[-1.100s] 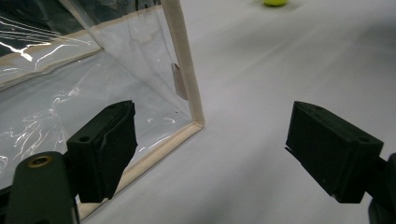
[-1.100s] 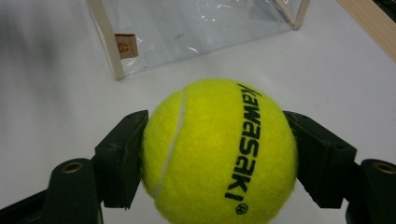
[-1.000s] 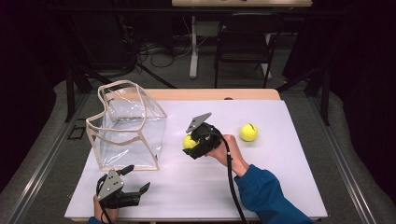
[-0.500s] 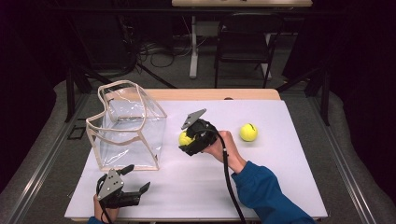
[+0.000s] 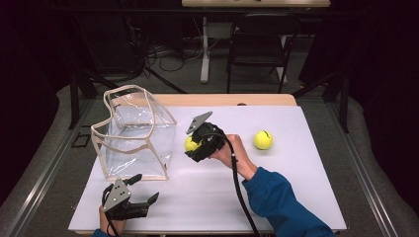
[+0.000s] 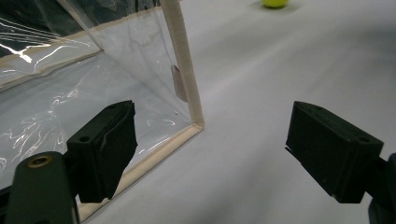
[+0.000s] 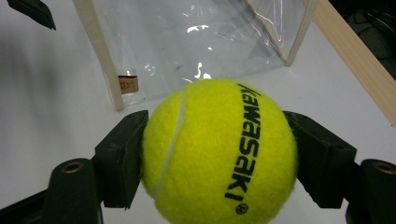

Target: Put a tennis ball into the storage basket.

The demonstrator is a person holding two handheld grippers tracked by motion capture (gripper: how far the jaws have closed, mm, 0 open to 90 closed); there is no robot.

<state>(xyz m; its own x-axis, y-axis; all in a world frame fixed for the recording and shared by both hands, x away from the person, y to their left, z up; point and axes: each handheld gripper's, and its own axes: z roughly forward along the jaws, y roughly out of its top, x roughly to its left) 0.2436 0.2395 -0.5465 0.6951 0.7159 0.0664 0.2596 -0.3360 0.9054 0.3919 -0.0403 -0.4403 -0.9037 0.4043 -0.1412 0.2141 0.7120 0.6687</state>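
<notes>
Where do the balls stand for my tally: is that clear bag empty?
Empty: the clear bag shows nothing inside. One tennis ball sits in the right gripper, the other ball on the table.

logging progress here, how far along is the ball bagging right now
Nothing is bagged yet: the clear bag looks empty. In hand: the right gripper is shut on one tennis ball, held beside the bag's near wall. Left to do: get that ball through the open top, then fetch the second tennis ball lying on the table. The left gripper is open by the bag's corner, holding nothing.
</notes>
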